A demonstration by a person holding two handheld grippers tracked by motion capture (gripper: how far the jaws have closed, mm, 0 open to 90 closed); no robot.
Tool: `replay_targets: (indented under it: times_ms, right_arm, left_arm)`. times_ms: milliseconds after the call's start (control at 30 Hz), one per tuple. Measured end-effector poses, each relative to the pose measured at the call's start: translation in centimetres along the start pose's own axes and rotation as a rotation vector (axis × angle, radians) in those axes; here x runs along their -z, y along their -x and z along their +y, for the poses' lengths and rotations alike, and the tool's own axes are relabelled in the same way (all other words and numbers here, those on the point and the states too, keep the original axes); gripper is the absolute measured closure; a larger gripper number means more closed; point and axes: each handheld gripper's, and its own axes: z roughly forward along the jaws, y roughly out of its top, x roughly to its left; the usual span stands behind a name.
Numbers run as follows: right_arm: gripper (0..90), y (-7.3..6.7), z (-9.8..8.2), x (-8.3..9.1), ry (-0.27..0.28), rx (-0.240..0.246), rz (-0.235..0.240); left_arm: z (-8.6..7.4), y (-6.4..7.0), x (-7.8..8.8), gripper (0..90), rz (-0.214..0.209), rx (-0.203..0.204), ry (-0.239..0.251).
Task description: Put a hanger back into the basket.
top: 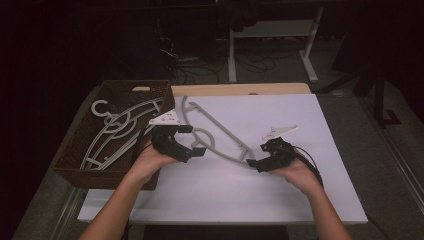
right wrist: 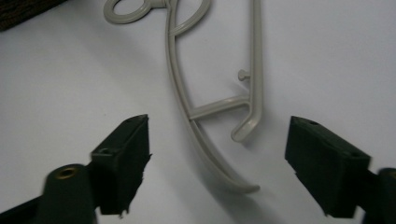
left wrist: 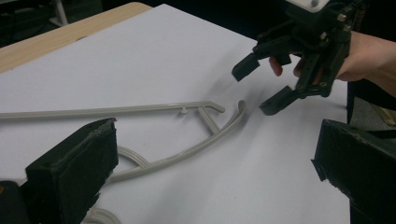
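A grey plastic hanger [top: 222,127] lies flat on the white table top [top: 280,195], hook end toward the basket. My left gripper [top: 194,140] hovers open over the hanger's hook end. In the left gripper view its two black jaws stand wide apart [left wrist: 210,177] with the hanger [left wrist: 140,109] on the table ahead of them. My right gripper [top: 257,156] is at the hanger's other tip, jaws apart. In the right gripper view [right wrist: 224,163] the hanger's arm end [right wrist: 256,70] lies between the pads, which do not touch it. The right gripper [left wrist: 260,86] also appears in the left gripper view.
A brown woven basket [top: 75,150] stands at the table's left and holds several more grey hangers [top: 117,130]. A strip of wooden table edge [top: 240,89] runs along the far side. Beyond it are desk legs and cables on the floor.
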Motion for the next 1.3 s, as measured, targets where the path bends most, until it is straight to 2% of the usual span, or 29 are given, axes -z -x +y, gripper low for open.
replay_targets:
  times_ms: [333, 433, 500, 567, 833, 1100, 1133, 1233, 1267, 1300]
  right_arm:
    - [66.3, 0.4, 2.2, -2.3, -0.035, 0.006, -0.020]
    - [78.9, 0.8, 2.2, -2.6, -0.066, 0.010, -0.030]
    - [84.3, 0.9, 1.9, -2.5, -0.090, 0.027, -0.037]
    - [88.5, 1.0, 1.6, -2.4, -0.099, 0.031, -0.023]
    - [89.1, 0.7, 0.6, -2.5, -0.169, 0.078, 0.005]
    - [89.1, -0.3, 0.3, -2.4, -0.188, 0.095, 0.052]
    - [89.1, -1.2, 0.0, -2.4, -0.200, 0.117, 0.089]
    - [89.1, -2.1, -0.3, -2.4, -0.208, 0.133, 0.133]
    - [89.1, -2.1, -0.3, -2.4, -0.208, 0.133, 0.133]
    - [89.1, -2.8, -0.4, -2.5, -0.212, 0.146, 0.165]
  left_arm:
    - [-0.4, -0.2, -0.2, 0.0, 0.009, 0.000, -0.014]
    - [-0.4, -0.2, -0.2, 0.0, 0.008, -0.001, -0.014]
    - [-0.4, -0.2, -0.3, 0.0, 0.008, 0.000, -0.015]
    - [-0.4, -0.2, -0.3, 0.0, 0.009, -0.002, -0.017]
    - [-0.5, -0.2, -0.5, 0.0, 0.011, -0.006, -0.027]
    - [-0.5, -0.1, -0.5, 0.0, 0.013, -0.007, -0.030]
    - [-0.5, -0.1, -0.6, 0.0, 0.012, -0.006, -0.030]
    - [-0.6, -0.1, -0.6, 0.0, 0.014, -0.005, -0.032]
    - [-0.6, -0.1, -0.6, 0.0, 0.014, -0.005, -0.032]
    - [-0.6, -0.1, -0.7, 0.0, 0.014, -0.005, -0.034]
